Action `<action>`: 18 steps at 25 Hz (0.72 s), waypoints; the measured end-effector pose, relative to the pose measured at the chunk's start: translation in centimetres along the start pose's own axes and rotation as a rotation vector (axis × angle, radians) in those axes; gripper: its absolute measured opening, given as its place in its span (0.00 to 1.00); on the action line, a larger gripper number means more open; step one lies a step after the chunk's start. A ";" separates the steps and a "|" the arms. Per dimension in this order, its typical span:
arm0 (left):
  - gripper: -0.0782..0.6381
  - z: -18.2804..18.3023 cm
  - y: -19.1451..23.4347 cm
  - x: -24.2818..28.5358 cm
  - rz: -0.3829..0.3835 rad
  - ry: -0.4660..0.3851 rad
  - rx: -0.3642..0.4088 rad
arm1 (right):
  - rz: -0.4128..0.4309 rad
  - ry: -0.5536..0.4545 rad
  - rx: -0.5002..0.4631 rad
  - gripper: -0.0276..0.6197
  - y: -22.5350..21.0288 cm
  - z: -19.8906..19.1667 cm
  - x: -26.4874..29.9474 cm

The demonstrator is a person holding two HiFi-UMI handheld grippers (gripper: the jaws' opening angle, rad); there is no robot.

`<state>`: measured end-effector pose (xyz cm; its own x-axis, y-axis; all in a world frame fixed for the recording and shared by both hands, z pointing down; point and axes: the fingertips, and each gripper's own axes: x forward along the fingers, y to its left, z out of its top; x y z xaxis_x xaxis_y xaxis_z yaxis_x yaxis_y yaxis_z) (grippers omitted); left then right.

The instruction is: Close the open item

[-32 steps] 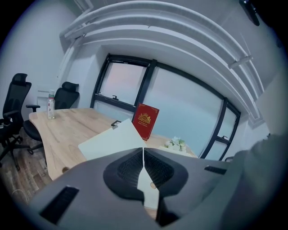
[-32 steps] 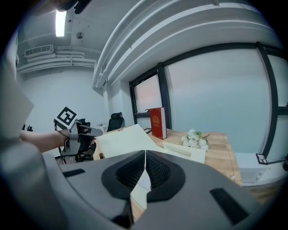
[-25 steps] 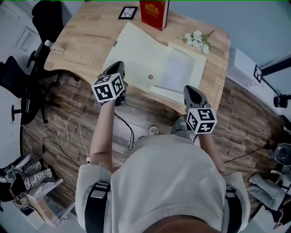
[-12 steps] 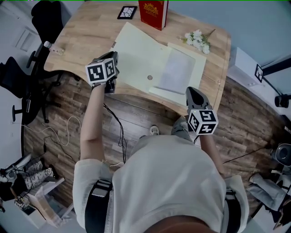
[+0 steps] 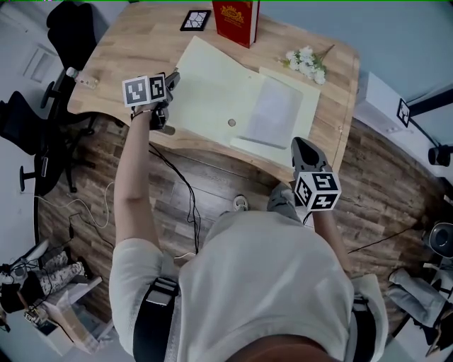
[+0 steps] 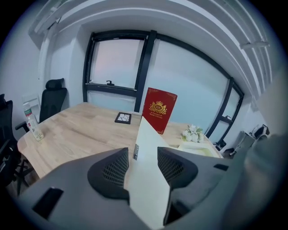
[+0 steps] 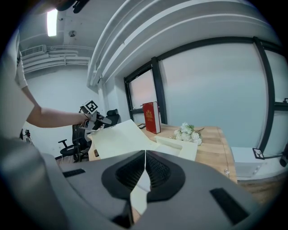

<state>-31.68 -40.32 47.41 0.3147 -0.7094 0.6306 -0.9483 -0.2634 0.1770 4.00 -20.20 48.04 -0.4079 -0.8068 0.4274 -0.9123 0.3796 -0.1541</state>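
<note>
A pale yellow folder lies open on the wooden table, with a white sheet on its right half. My left gripper is at the left edge of the cover. Its jaws have just been opening, and the cover edge stands between the spread pads of the left gripper without being pressed. In the right gripper view the cover looks raised on that side. My right gripper sits at the folder's front right edge, and its jaws are shut on a thin pale sheet of the folder.
A red book stands at the back of the table with a black coaster beside it. White flowers lie at the back right. A small bottle stands at the table's left end, near a black office chair.
My left gripper has moved up and to the left, from the table's front edge to the left edge of the folder cover. The right gripper has stayed put.
</note>
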 end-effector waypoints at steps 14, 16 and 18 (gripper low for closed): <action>0.26 -0.7 1.7 4.1 -0.080 0.208 0.002 | -0.024 0.026 0.011 0.07 -2.0 -0.6 -0.3; 0.24 -1.0 1.7 4.4 -0.084 0.232 0.003 | -0.027 0.027 0.012 0.07 -2.2 -0.7 -0.3; 0.21 -1.2 1.7 4.5 -0.076 0.242 0.008 | -0.029 0.029 0.014 0.07 -2.4 -0.7 -0.4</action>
<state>-31.97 -43.19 51.41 0.3650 -0.5102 0.7787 -0.9217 -0.3159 0.2251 6.32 -20.49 48.87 -0.3800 -0.8038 0.4577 -0.9242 0.3496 -0.1534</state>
